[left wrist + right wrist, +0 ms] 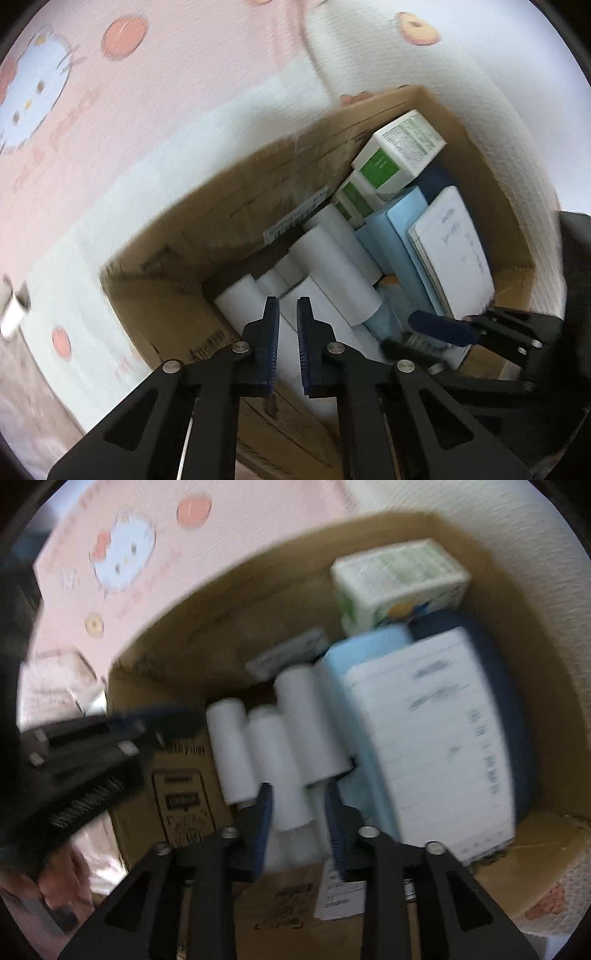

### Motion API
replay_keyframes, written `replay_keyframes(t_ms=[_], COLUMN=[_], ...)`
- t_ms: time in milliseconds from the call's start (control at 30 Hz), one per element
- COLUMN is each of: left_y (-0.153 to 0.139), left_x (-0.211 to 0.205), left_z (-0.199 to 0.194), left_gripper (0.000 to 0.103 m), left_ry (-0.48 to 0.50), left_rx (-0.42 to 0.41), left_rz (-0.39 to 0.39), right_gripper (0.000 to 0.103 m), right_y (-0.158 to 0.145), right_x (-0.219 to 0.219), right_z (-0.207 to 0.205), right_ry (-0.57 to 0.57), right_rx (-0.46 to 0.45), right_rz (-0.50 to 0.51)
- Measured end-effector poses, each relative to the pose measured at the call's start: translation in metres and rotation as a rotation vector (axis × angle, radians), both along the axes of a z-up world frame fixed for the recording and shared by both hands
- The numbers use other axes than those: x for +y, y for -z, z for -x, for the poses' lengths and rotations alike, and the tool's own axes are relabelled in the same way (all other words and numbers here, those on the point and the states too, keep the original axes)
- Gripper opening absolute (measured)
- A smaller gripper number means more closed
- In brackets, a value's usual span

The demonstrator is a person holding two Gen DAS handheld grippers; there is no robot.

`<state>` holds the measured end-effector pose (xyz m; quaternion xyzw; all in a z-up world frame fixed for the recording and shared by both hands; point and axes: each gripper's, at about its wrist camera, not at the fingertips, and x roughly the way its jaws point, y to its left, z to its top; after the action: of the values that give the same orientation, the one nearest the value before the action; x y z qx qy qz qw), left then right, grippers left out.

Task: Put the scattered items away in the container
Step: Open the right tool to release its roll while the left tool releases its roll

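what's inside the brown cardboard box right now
The brown cardboard box holds white paper rolls, two green-and-white cartons, a light blue box and a white lined notepad. Whatever lies beneath them is covered.

Rolls (332, 273) beside notebook (454, 251) in box (221, 206)

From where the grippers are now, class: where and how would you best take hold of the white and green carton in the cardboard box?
Probably the white and green carton by its two long flat sides, coming from above. It sits on top at the far end of the cardboard box, raised above the blue box, so its upper part is exposed; the box wall behind blocks a far-side approach.
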<state>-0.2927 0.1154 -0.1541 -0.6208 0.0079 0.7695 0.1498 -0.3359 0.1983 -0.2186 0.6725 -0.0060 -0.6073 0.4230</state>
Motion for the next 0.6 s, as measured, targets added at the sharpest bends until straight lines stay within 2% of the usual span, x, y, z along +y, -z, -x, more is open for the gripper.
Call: replay_keyframes(t_ms=[133,167,233,467,500,533,600], left_y=[-0.003,-0.003,-0.003,-0.005,-0.009,-0.010,-0.011], left_x=[-0.013,-0.016,-0.022,-0.048,-0.051,-0.052,-0.051], left_z=[0.000,0.001,0.002,0.010,0.008,0.007,0.006], left_gripper=[0.010,0.010,0.010,0.010,0.010,0.010,0.010], left_ry=[0.099,0.112,0.119,0.098,0.103,0.107,0.112], left_rx=[0.051,0.057,0.067,0.069,0.071,0.079,0.090], left_rz=[-0.016,-0.019,-0.030,-0.127,-0.135,-0.133,-0.118], right_gripper=[0.037,0.042,0.045,0.044,0.042,0.034,0.034], right_y=[0.009,0.012,0.015,0.034,0.037,0.040,0.041], right_x=[-0.018,-0.022,-0.029,-0.053,-0.056,-0.059,-0.062], right_z=[-0.011,-0.013,-0.015,-0.028,-0.032,-0.035,-0.037], right_ry=[-0.085,-0.100,-0.131,-0.274,-0.297,-0.318,-0.328], right_rx=[-0.007,-0.019,-0.023,-0.068,-0.058,-0.048,-0.041], right_rz=[-0.064,-0.073,-0.100,-0.163,-0.178,-0.194,-0.197])
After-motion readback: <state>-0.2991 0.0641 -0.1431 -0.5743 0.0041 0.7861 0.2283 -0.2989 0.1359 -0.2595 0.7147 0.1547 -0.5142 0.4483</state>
